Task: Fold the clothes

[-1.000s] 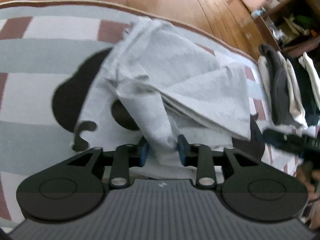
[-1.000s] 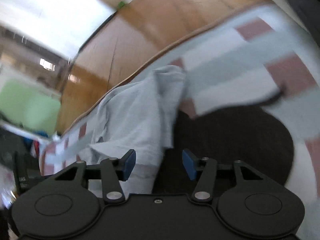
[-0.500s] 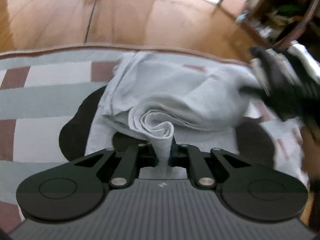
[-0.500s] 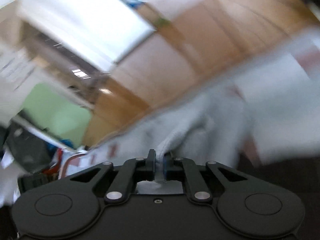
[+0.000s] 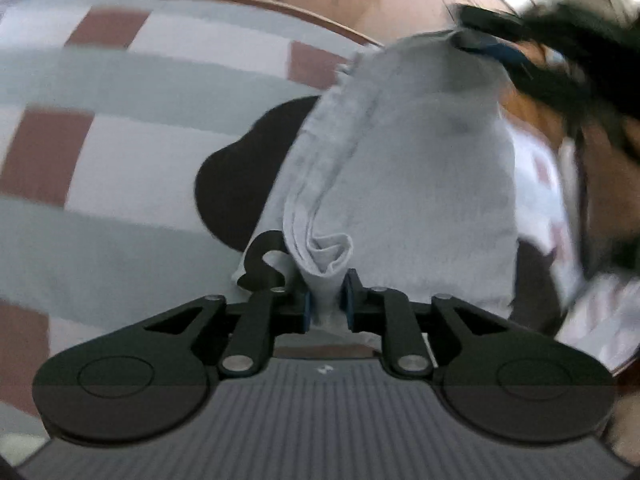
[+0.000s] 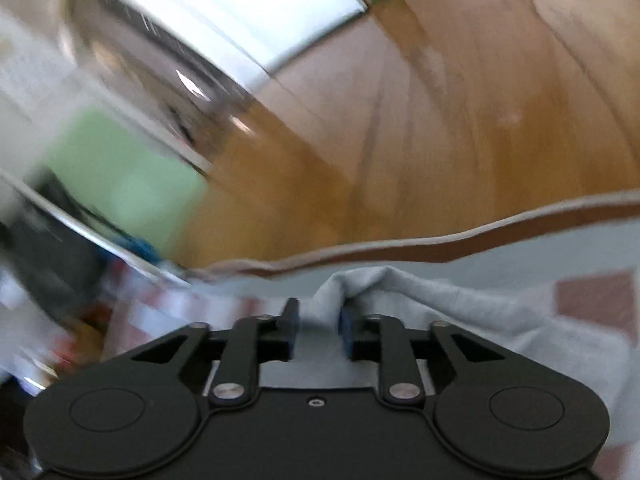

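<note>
A light grey garment (image 5: 408, 168) hangs stretched between my two grippers above the checked blanket (image 5: 120, 128). My left gripper (image 5: 327, 304) is shut on a bunched fold of its near edge. My right gripper shows at the upper right of the left wrist view (image 5: 492, 46), gripping the far corner. In the right wrist view the right gripper (image 6: 318, 330) holds the grey garment (image 6: 460, 308) between its blue pads, the jaws a little apart around the cloth.
The blanket (image 6: 592, 248) has grey, white and maroon squares and a large black figure (image 5: 248, 176). Its piped edge (image 6: 440, 240) borders a wooden floor (image 6: 440, 120). Blurred furniture and clutter (image 6: 60, 240) stand at the left of the right wrist view.
Both grippers closed on the grey garment, then lifted and pulled it apart. The right gripper has risen and swung, and the cloth now stretches between them.
</note>
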